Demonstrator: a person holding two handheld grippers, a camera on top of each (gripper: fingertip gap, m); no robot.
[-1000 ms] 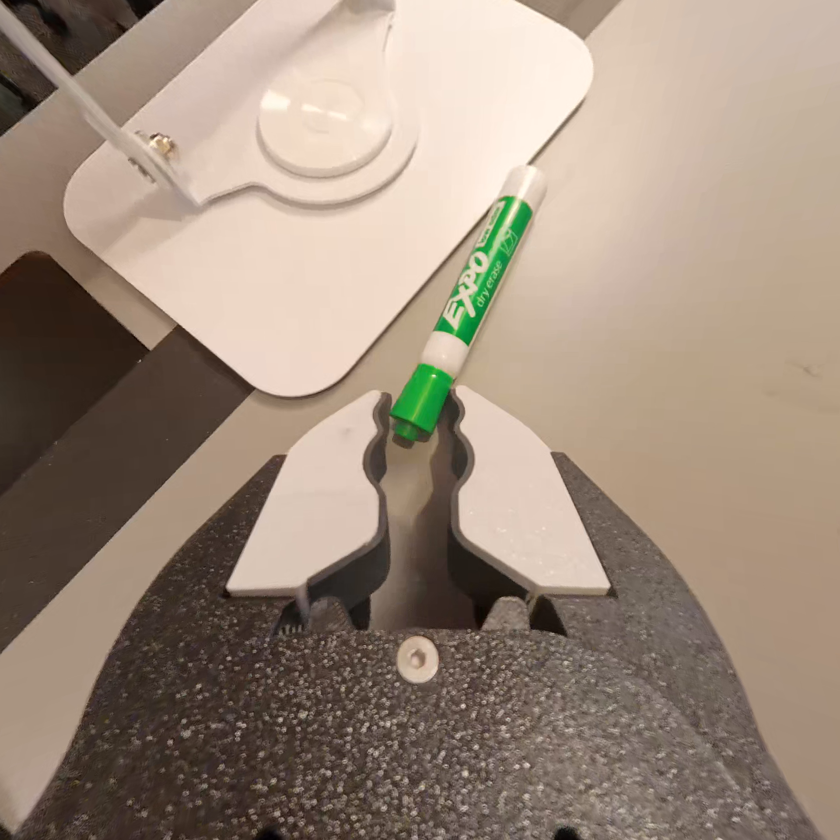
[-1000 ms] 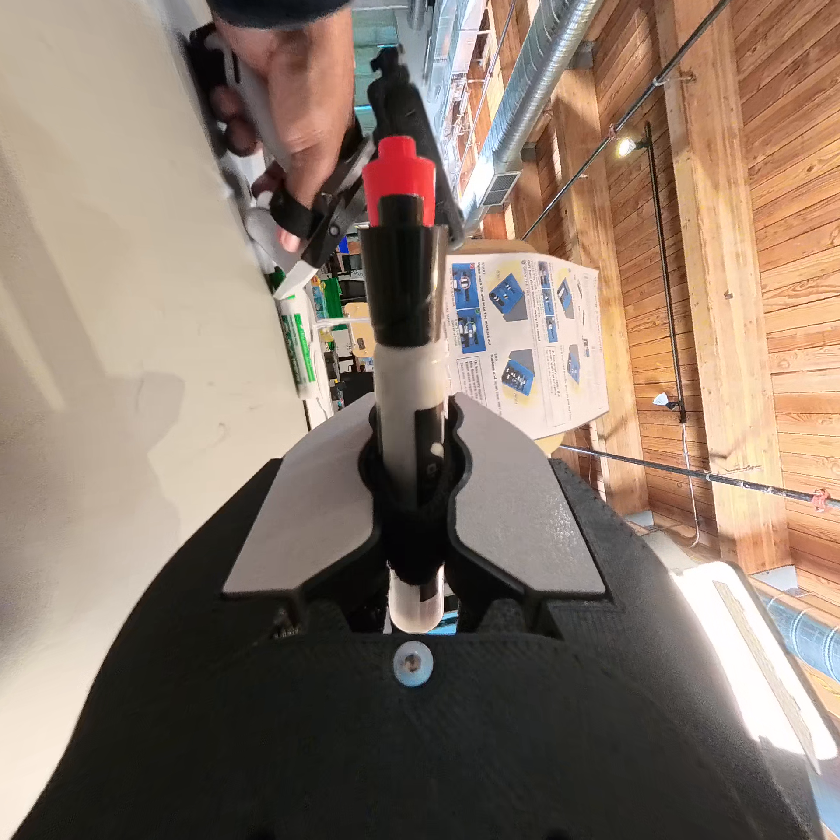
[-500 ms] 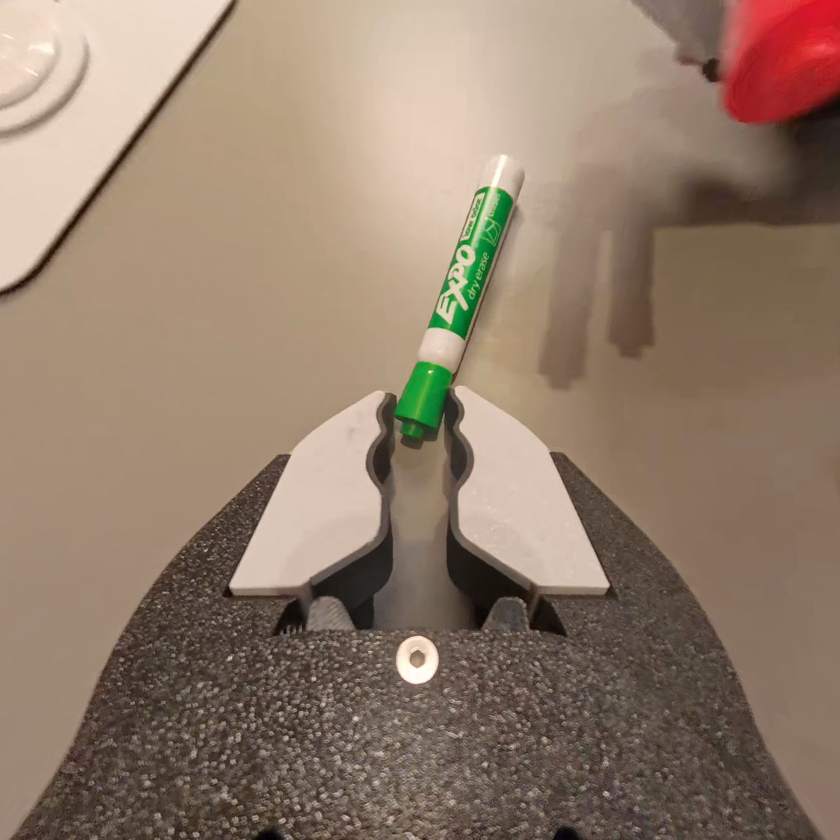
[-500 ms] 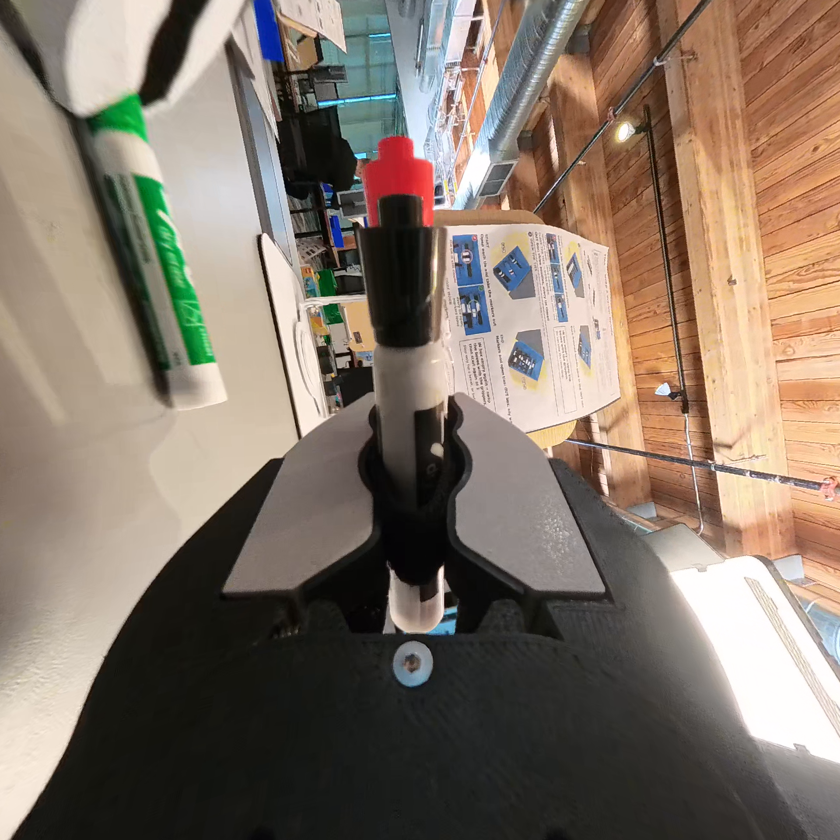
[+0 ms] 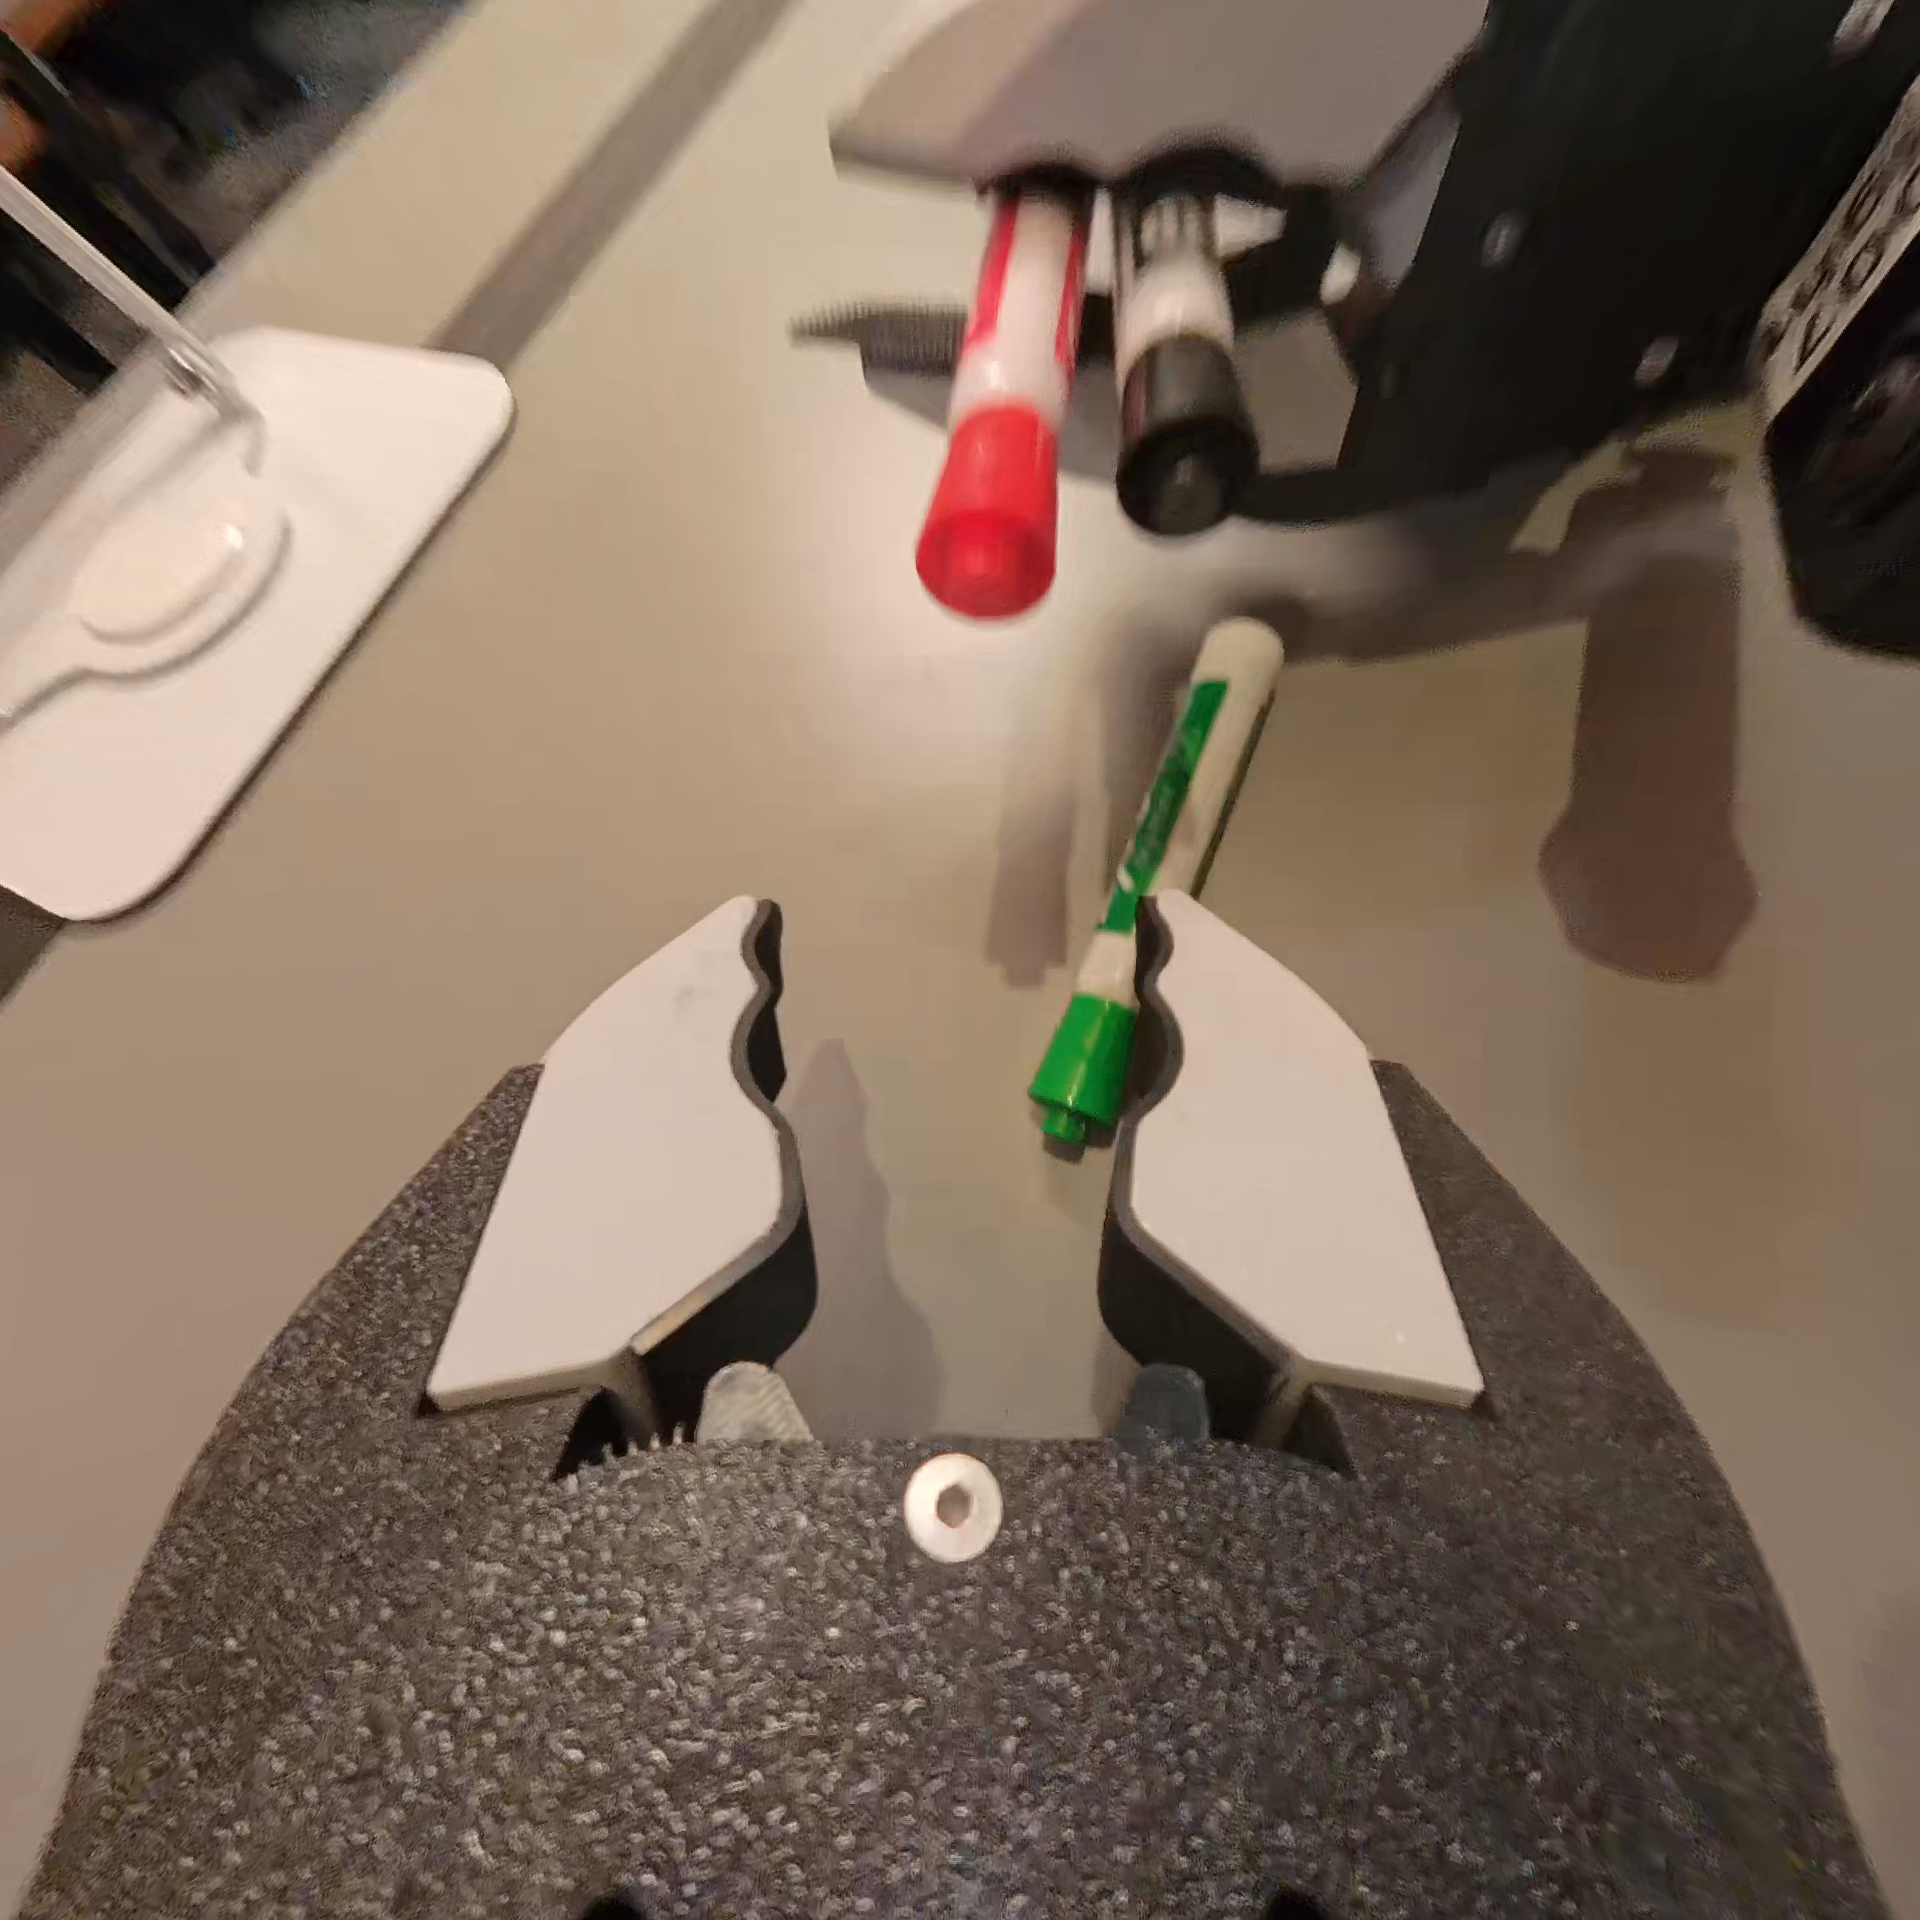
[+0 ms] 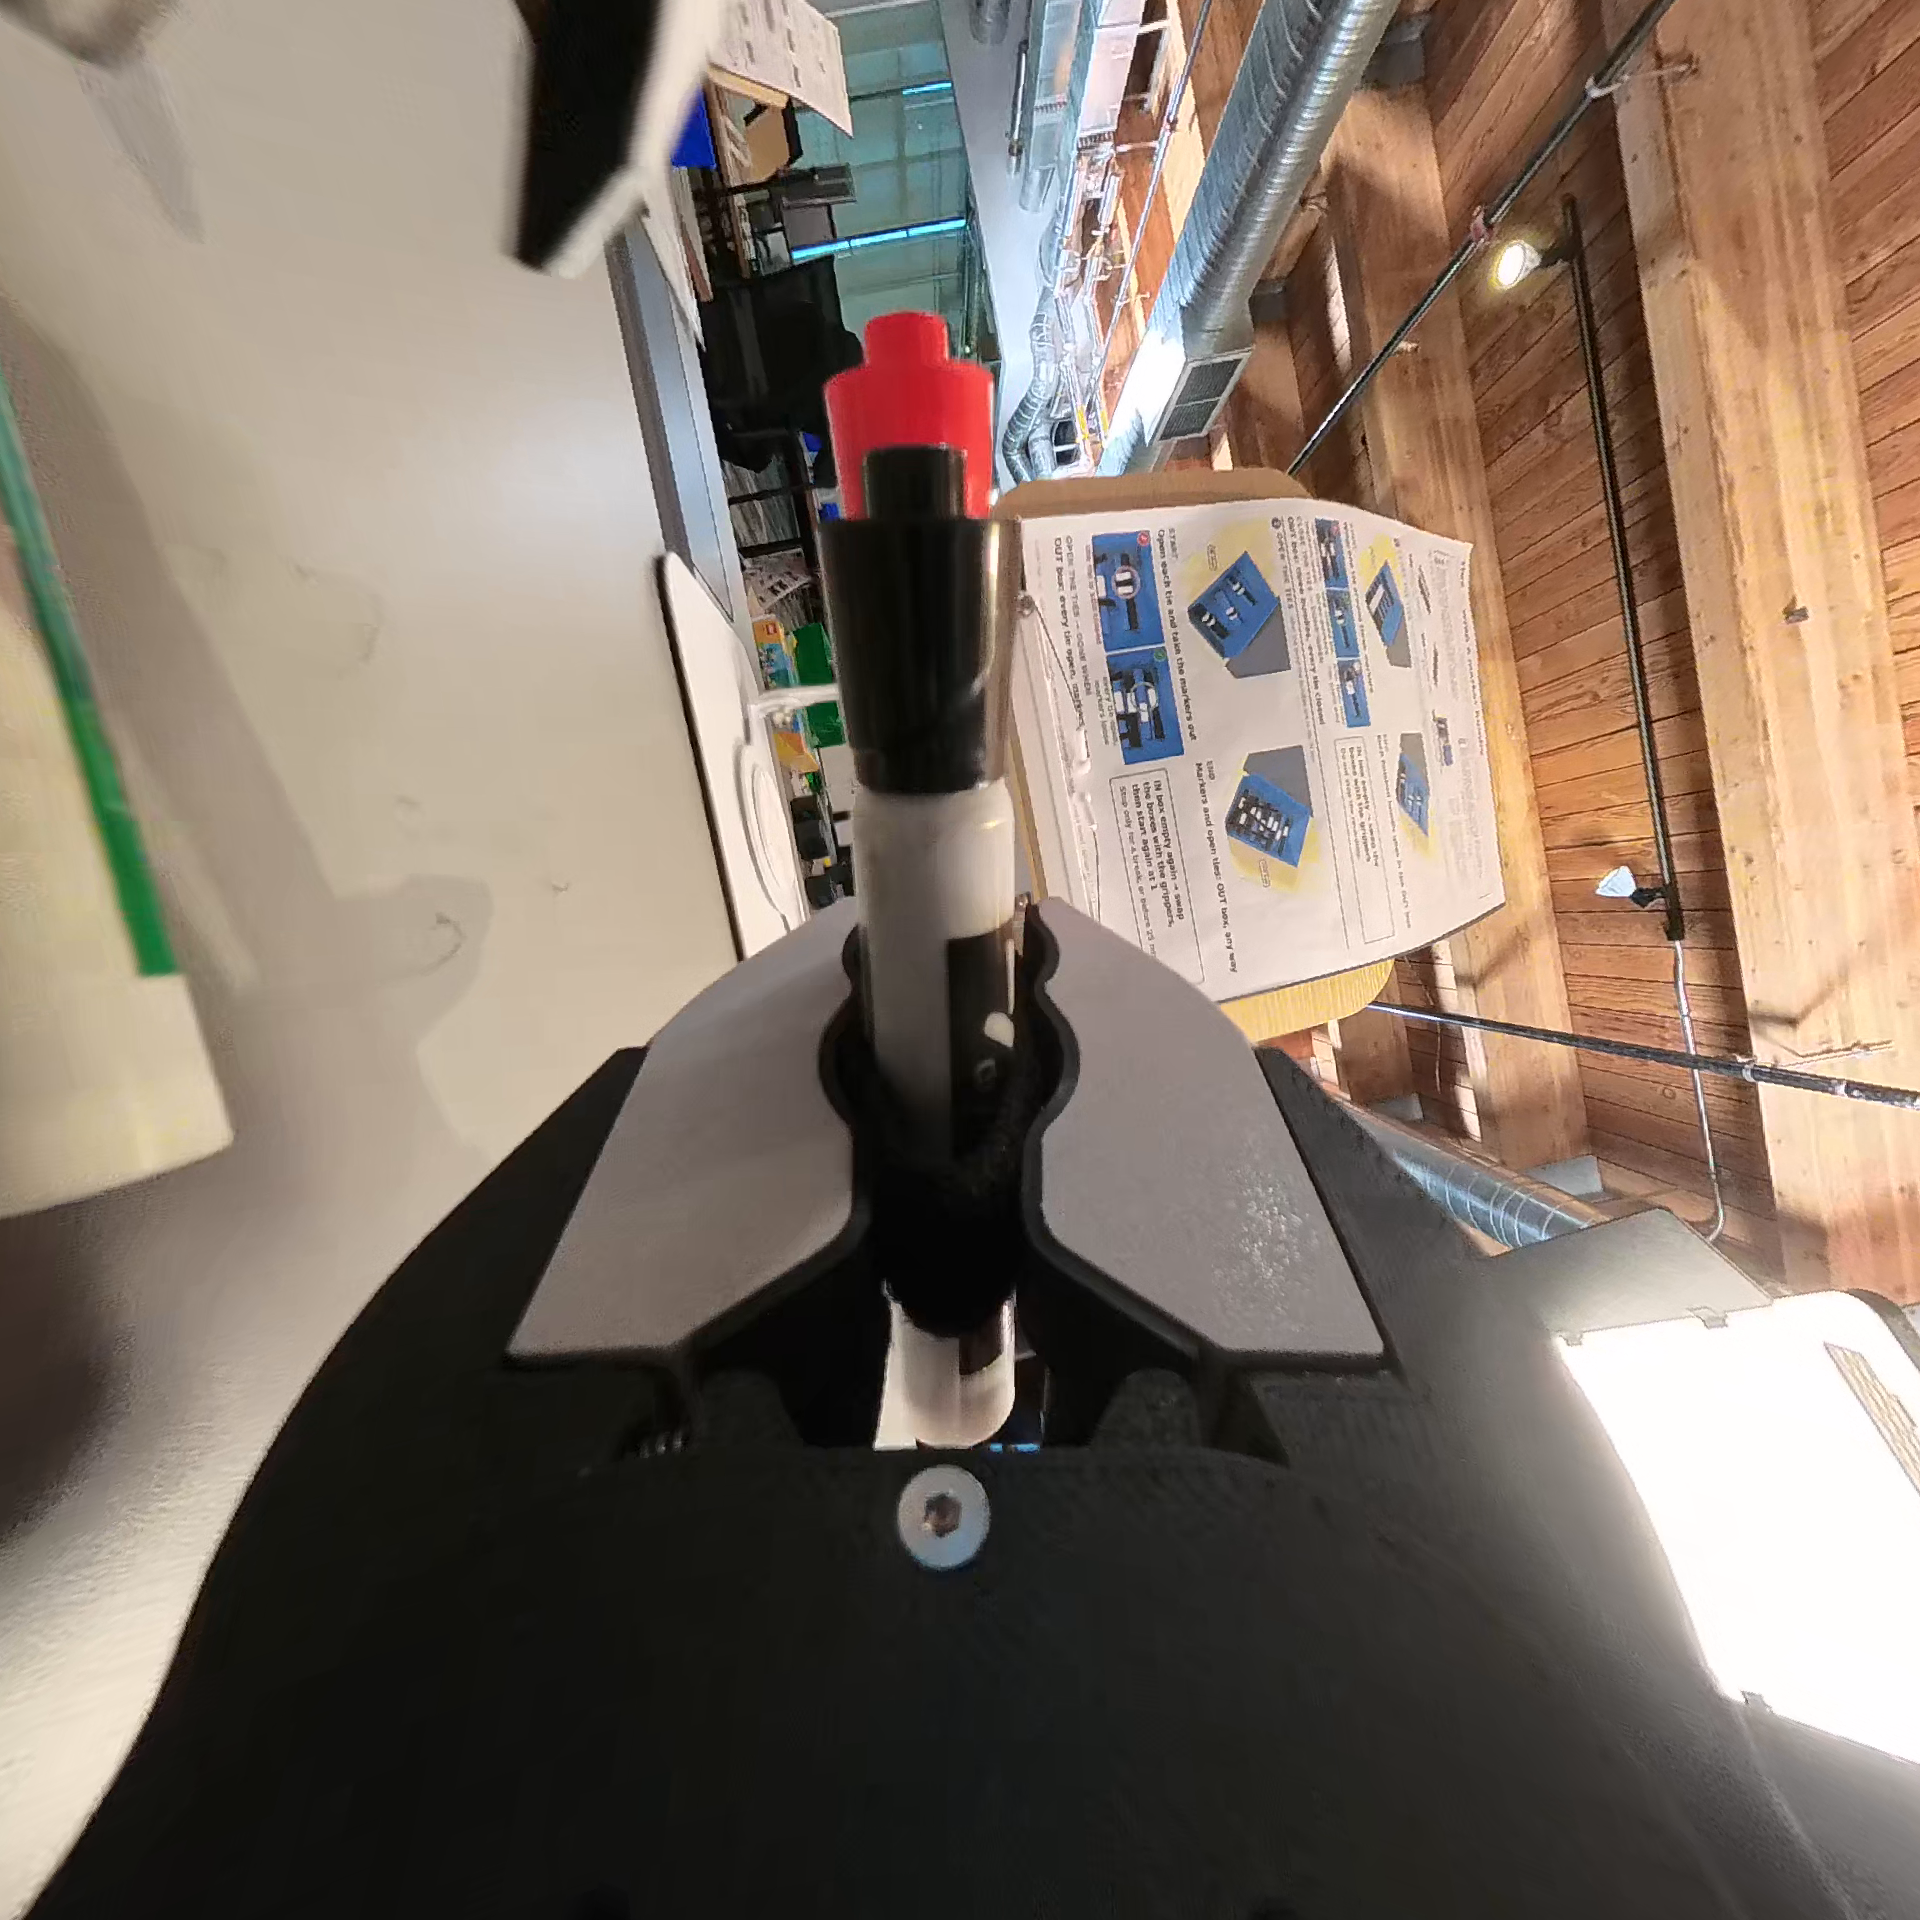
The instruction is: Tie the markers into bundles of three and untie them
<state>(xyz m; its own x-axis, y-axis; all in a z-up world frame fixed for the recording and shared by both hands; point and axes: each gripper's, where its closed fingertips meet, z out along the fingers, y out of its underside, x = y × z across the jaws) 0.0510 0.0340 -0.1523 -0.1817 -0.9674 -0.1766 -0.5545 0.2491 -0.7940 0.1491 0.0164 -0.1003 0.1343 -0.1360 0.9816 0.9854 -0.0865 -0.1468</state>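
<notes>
In the left wrist view my left gripper (image 5: 958, 914) is open, with its jaws wide apart. A green marker (image 5: 1174, 821) lies on the beige table (image 5: 623, 831), its cap end beside my right-hand finger (image 5: 1247, 1091), and nothing presses on it. My right gripper (image 6: 940, 935) is shut on a black-capped marker (image 6: 914, 665) and a red-capped marker (image 6: 904, 405), side by side. A black elastic tie (image 6: 956, 1195) is wrapped round them between the fingers. This pair hangs above the table in the left wrist view, red (image 5: 997, 457) and black (image 5: 1179, 395). The green marker is a blur at the left edge of the right wrist view (image 6: 73, 675).
A white stand base (image 5: 208, 582) with a clear arm sits at the table's left. A dark coiled band (image 5: 883, 327) lies on the table behind the red marker. A printed sheet (image 6: 1299, 727) stands beyond the table against a wooden wall.
My left gripper opened and let go of the green marker's cap; the marker now lies beside the right-hand finger. My right gripper, still holding its two markers, has come in close above the green marker.
</notes>
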